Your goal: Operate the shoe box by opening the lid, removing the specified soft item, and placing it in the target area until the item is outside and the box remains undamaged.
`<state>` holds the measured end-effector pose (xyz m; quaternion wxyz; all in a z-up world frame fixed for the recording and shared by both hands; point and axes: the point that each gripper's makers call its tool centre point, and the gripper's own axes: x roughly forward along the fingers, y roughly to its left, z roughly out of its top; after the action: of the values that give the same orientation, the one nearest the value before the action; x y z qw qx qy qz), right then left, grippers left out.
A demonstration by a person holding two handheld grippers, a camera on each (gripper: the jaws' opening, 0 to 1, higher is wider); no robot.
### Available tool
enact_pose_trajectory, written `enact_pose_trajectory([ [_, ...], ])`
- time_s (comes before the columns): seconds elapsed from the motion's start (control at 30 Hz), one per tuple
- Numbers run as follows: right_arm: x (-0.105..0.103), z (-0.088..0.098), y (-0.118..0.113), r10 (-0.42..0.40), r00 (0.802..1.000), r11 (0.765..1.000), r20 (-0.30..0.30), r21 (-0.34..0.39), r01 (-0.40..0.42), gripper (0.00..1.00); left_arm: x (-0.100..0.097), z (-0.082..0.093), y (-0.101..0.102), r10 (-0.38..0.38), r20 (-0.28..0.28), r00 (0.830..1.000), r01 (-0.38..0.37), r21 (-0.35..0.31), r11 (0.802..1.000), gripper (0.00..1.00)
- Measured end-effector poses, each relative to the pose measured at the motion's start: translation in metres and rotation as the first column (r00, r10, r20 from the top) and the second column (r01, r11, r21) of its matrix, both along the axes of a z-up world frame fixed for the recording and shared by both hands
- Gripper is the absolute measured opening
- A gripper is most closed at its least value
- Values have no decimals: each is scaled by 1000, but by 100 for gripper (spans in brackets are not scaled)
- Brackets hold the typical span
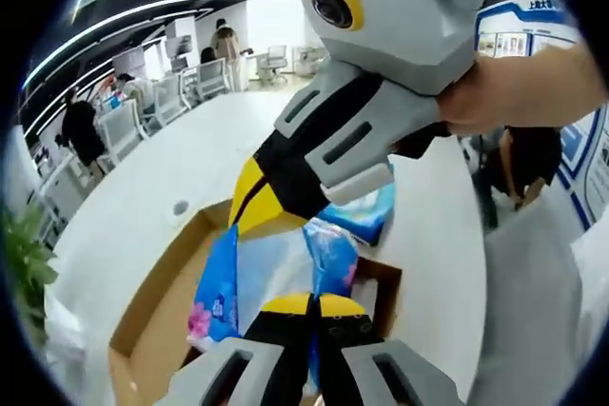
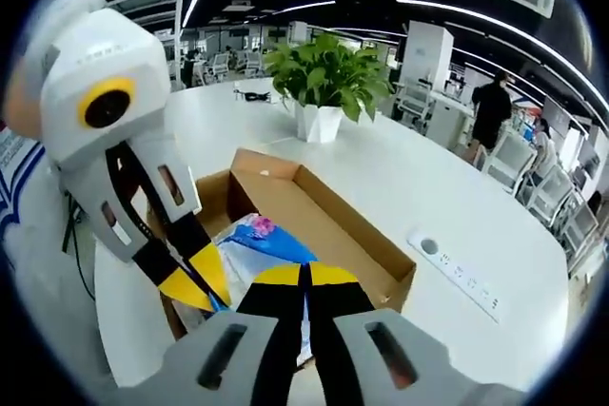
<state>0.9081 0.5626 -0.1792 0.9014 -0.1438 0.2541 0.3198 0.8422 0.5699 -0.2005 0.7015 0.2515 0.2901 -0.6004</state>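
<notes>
White desk (image 2: 409,187) bearing an open cardboard box (image 2: 324,221) (lid off), a potted plant (image 2: 324,83) beyond the box's far end, a white power strip (image 2: 461,273) beside the box, and a black cable (image 2: 252,95) near the plant.

Chinese characters stand on the blue-and-white wall board (image 1: 533,21) in the left gripper view, too small to read. The blue soft pack (image 1: 217,292) carries illegible print.
</notes>
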Motion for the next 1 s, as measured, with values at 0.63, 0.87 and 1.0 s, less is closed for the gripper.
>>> enact_pose_trajectory([
  [0.63,-35,39,-72,-27,998,999,58,21,26,0,-36,37,-70,-24,52,998,23,8,1000,0],
  [0.87,-50,38,-118,-74,996,997,58,36,72,0,-46,36,-111,-61,39,997,60,14,998,0],
  [1.0,-59,35,-143,-102,993,994,53,41,100,0,-56,33,-135,-90,36,995,89,24,996,0],
])
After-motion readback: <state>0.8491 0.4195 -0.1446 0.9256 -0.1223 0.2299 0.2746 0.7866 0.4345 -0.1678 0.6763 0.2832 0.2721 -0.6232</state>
